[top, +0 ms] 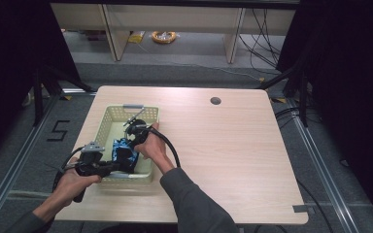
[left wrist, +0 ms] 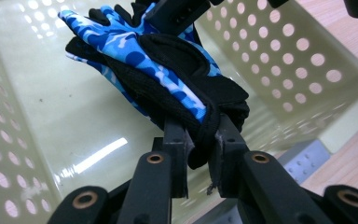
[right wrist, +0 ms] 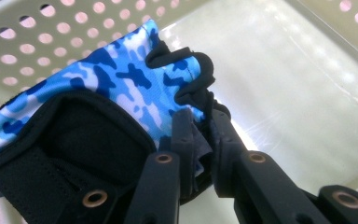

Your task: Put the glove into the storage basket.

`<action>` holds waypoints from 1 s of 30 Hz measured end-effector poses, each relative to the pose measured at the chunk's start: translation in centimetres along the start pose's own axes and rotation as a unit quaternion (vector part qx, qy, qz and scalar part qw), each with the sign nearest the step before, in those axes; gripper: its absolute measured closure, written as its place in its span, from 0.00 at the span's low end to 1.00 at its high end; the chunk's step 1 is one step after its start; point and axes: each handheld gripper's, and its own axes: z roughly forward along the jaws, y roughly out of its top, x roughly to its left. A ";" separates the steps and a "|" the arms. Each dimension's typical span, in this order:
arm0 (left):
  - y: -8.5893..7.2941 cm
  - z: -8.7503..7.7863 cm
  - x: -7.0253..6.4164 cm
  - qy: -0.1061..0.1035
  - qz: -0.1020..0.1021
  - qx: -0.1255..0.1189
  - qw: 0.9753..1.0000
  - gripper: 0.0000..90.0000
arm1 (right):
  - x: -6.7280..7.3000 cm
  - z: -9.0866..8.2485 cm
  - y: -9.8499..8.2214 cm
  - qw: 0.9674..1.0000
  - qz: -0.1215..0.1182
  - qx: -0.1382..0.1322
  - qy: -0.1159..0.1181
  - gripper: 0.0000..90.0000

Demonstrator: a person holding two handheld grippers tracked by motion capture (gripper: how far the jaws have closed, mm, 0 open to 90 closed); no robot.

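On the pale wood surface, both tools, left and right, clamp a blue camouflage fabric glove inside the perforated plastic basket.

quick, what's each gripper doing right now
left gripper: closed on the blue camouflage glove, over the basket.
right gripper: closed on the same glove's other end.

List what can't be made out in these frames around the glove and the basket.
- Glove count: high view too small; the gripper views show overlapping blue-and-black cloth, one or two unclear.
- Basket floor under the glove: hidden by the glove.
- Left gripper and right gripper pads: covered by pinched cloth.
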 end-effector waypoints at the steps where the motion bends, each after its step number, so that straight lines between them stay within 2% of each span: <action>1: 0.0 0.1 0.1 0.000 0.004 0.006 1.000 0.87 | -0.1 0.2 0.0 1.000 -0.001 0.004 0.000 0.91; 5: 0.0 0.4 -0.1 0.001 -0.006 0.001 1.000 0.85 | -0.1 0.4 0.0 1.000 0.005 0.011 -0.005 0.91; 6: 0.0 0.3 -0.1 0.000 0.000 0.005 1.000 0.83 | -0.1 0.4 0.0 1.000 0.007 0.012 -0.006 0.91; 10: 0.2 0.2 -0.3 -0.001 -0.001 0.006 1.000 0.71 | -0.2 0.7 0.0 1.000 0.003 0.023 -0.016 0.90; 12: 0.4 0.1 -0.4 -0.001 -0.004 0.004 1.000 0.65 | -0.2 0.8 0.0 1.000 -0.002 0.025 -0.018 0.89; 13: 0.4 0.1 -0.4 0.005 -0.003 -0.006 1.000 0.61 | -0.2 0.8 0.0 0.999 -0.003 0.027 -0.020 0.89; 17: 0.6 -0.3 -0.6 0.007 -0.006 0.004 1.000 0.50 | -0.2 0.9 0.0 0.999 0.006 0.034 -0.024 0.80; 19: 0.7 -0.5 -0.6 0.011 -0.007 -0.002 1.000 0.46 | -0.1 0.8 0.1 0.999 0.018 0.032 -0.023 0.72; 21: 0.9 -0.8 -0.7 0.009 -0.006 -0.008 1.000 0.45 | -0.1 0.6 0.3 0.999 -0.009 0.028 -0.042 0.68; 23: 1.0 -1.1 -0.8 0.013 -0.003 -0.010 1.000 0.42 | 0.0 0.2 0.5 0.999 0.002 0.019 -0.046 0.63; 24: 1.0 -1.2 -0.8 0.010 -0.006 -0.018 1.000 0.41 | 0.0 0.0 0.5 0.999 0.010 0.017 -0.045 0.63; 25: 1.2 -1.5 -0.9 0.013 -0.007 -0.019 1.000 0.39 | -0.1 -0.5 0.6 0.999 -0.001 0.004 -0.045 0.60; 28: 1.3 -1.8 -0.8 0.019 -0.005 -0.018 1.000 0.37 | 0.0 -1.1 0.7 0.999 0.003 -0.003 -0.044 0.58; 29: 1.4 -1.8 -0.9 0.019 -0.007 -0.021 1.000 0.36 | -0.2 -1.4 0.7 0.999 -0.007 -0.011 -0.044 0.57; 30: 1.4 -1.9 -0.9 0.015 -0.010 -0.023 1.000 0.35 | -0.1 -1.7 0.7 0.999 0.001 -0.014 -0.040 0.56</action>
